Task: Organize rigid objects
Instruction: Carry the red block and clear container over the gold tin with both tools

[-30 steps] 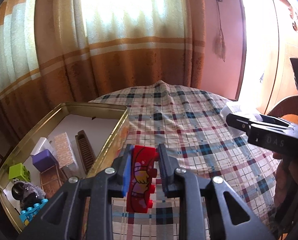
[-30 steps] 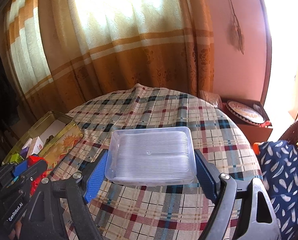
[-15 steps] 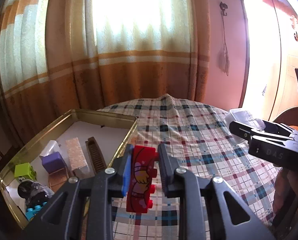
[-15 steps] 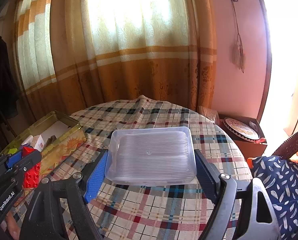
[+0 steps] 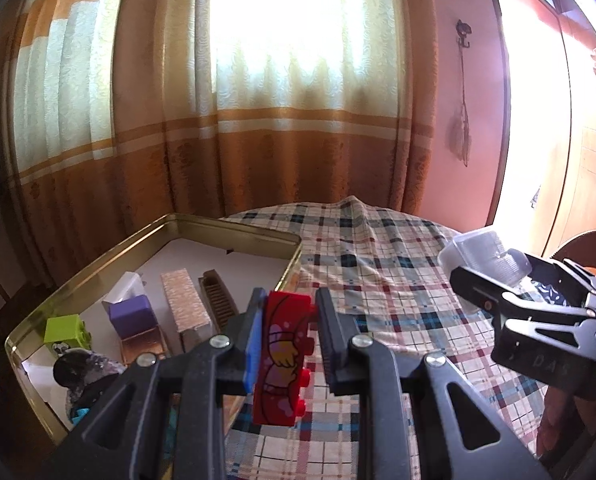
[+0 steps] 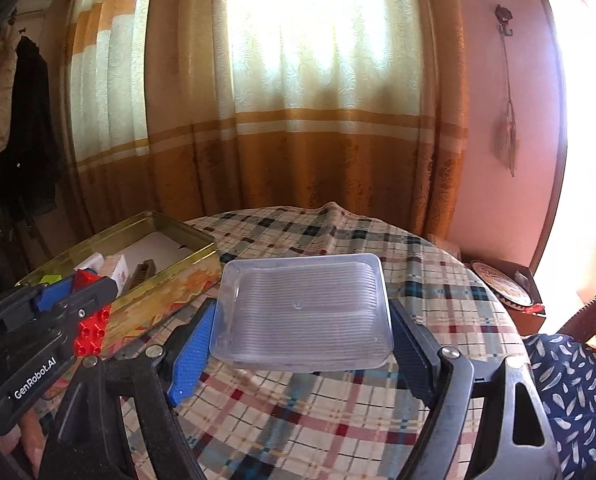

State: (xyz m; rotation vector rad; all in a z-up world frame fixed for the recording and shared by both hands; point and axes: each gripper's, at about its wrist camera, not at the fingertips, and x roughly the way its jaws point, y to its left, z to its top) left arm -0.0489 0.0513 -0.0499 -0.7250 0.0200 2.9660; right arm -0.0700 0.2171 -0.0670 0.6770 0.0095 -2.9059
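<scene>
Lifting has brought our left hand-held gripper [image 5: 287, 344], clamped on the red brick [image 5: 283, 360], higher beside the gold tin [image 5: 233, 232] at the table's left edge, ready for dropping, while our right hand-held gripper [image 6: 302, 344] clamps the clear tray [image 6: 302, 312] above the table [image 6: 338, 420].

I note the tin box [image 5: 233, 236] on the left part of the table [image 5: 378, 280], its far end toward the curtain [image 5: 298, 120]. Inside it, several small blocks [image 5: 131, 314] sit at the near end, with a long box [image 5: 185, 312] and a comb-like piece [image 5: 219, 300] lying lengthwise to their right. My left gripper [image 5: 287, 320] sits just right of the tin's near corner with a brick [image 5: 283, 356] standing upright between its fingers. My right gripper [image 6: 302, 348] is further right, above the table, a plastic tray [image 6: 304, 312] spanning flat between its fingers.
</scene>
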